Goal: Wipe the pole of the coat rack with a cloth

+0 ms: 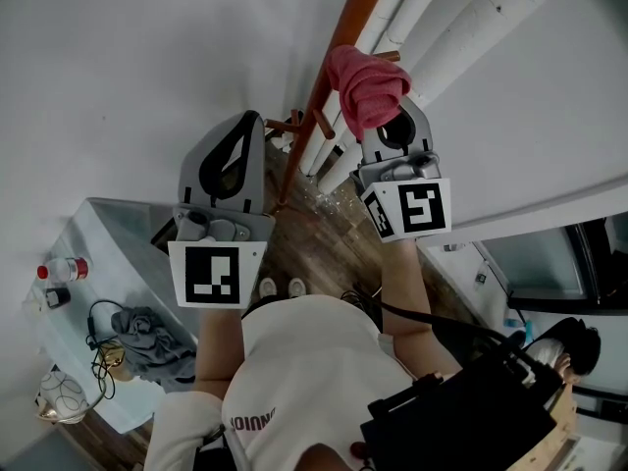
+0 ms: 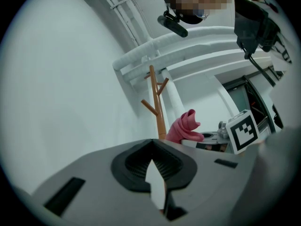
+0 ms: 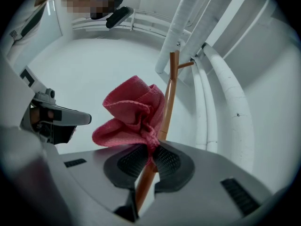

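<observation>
The right gripper [image 3: 153, 160] has its jaws closed on a pinch of the pink cloth [image 3: 131, 109]. The cloth's bunched bulk blooms out past the jaw tips at the centre of the right gripper view and lies against the left side of the brown pole [image 3: 170, 86] of the coat rack. The pole runs on down behind the jaws and shows through the gap beneath them. In the head view the bundle sits in the upper middle, against the pole and near the white pipes [image 1: 442, 13] on the wall. The left gripper [image 2: 151, 147] hangs left of the pole, jaws together on nothing, clear of the rack. I judge the wipe to be under way near the pole's upper end. To do it well, the cloth should be pushed sideways into the wood so that fabric, not the hard jaw tips, bears on it. It should then be drawn straight along the pole's length. The bundle covers only one side, so the gripper would likely need to come round for the far side. The short pegs [image 3: 186, 65] could snag the cloth, and the rack looks light enough to tip, so the free gripper might steady it.
</observation>
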A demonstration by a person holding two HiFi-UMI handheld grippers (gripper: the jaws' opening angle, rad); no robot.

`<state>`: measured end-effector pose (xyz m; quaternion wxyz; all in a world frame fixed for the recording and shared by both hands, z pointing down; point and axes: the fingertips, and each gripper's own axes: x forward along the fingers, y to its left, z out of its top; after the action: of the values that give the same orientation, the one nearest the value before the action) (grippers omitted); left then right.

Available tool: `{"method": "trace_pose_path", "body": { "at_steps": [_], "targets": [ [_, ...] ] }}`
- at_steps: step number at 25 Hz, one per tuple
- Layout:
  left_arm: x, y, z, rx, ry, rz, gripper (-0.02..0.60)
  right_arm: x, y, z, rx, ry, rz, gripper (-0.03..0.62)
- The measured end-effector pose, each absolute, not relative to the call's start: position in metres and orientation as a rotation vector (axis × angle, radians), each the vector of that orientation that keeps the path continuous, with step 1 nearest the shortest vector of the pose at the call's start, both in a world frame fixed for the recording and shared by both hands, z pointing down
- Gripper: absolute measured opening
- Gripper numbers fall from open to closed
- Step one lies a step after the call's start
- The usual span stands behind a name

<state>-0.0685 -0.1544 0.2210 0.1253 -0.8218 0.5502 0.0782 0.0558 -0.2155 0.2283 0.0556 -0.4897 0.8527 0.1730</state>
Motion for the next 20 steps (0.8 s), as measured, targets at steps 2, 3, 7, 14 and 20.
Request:
{"method": "trace_pose_path", "body": {
  "at_steps": [2,3,7,14,20],
  "targets": [
    [-0.069,-0.155,0.221,-2.392,1.604,0.227,0.014,0.056,-0.216,0.231,-1.486,2.594,0.516,0.046],
    [-0.069,-0.155,0.221,-2.390,1.603,0.225,0.014,0.056,-0.217,0.233,-1.486,2.597,0.512,0.046],
    [-0.068,-0.155,0.222,-2.396,1.608,0.222,0.014,0.056,-0.217,0.238,-1.491,2.606,0.493,0.046],
    [-0.069,-0.154,0.223,-2.398,1.607,0.220,0.014,0.055,-0.217,0.248,-1.498,2.629,0.469,0.046],
    [-0.068,-0.154,0.225,-2.398,1.610,0.215,0.014,0.055,-0.218,0.257,-1.505,2.650,0.449,0.046]
  ]
}}
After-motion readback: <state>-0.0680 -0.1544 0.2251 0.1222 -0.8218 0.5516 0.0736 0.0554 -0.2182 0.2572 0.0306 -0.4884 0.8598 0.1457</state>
